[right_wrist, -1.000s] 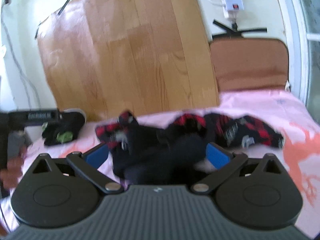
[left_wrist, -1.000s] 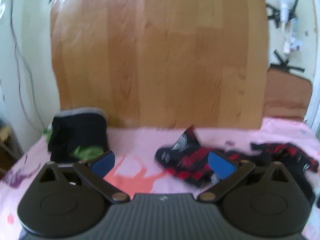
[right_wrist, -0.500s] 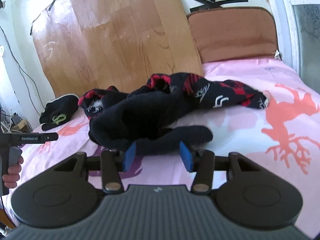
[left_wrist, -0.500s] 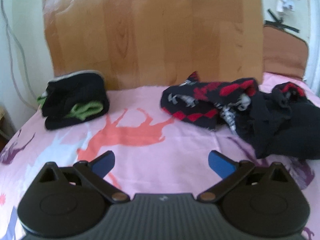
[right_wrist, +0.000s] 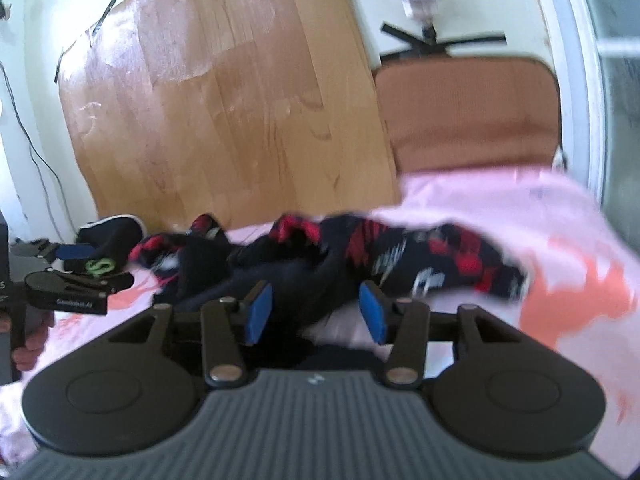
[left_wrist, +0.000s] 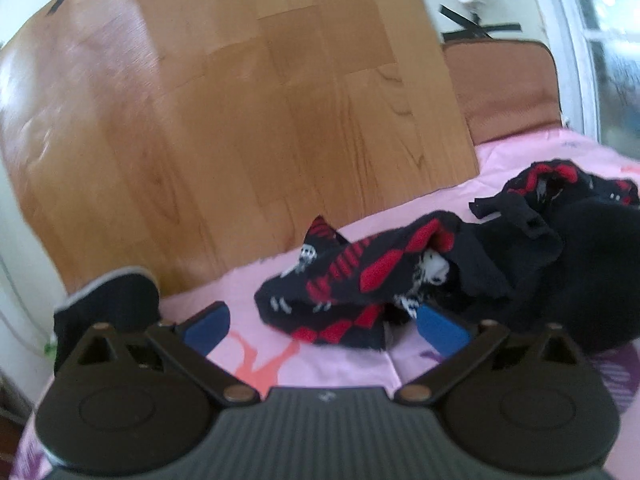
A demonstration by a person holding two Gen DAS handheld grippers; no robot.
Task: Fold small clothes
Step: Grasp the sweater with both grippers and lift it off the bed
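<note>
1. Clothes, a heap of black and red patterned pieces [right_wrist: 400, 256], lay on the pink sheet [right_wrist: 520, 208] in front of the wooden board [right_wrist: 224, 92].
2. Right gripper [right_wrist: 316, 312] had its jaws about half apart, with dark cloth of the heap between the blue pads [right_wrist: 259, 312]; the blur did not show whether the pads pressed on it.
3. Left gripper [left_wrist: 320, 326] was released, jaws wide apart, and the near edge of a red and black piece [left_wrist: 344, 296] lay between the pads without touching them.
4. Only the right view showed the left gripper from outside [right_wrist: 68, 288], with a hand [right_wrist: 30, 344] under it, and the green mark on the folded black piece [right_wrist: 106, 250].
5. Only the left view showed the window [left_wrist: 608, 40].
</note>
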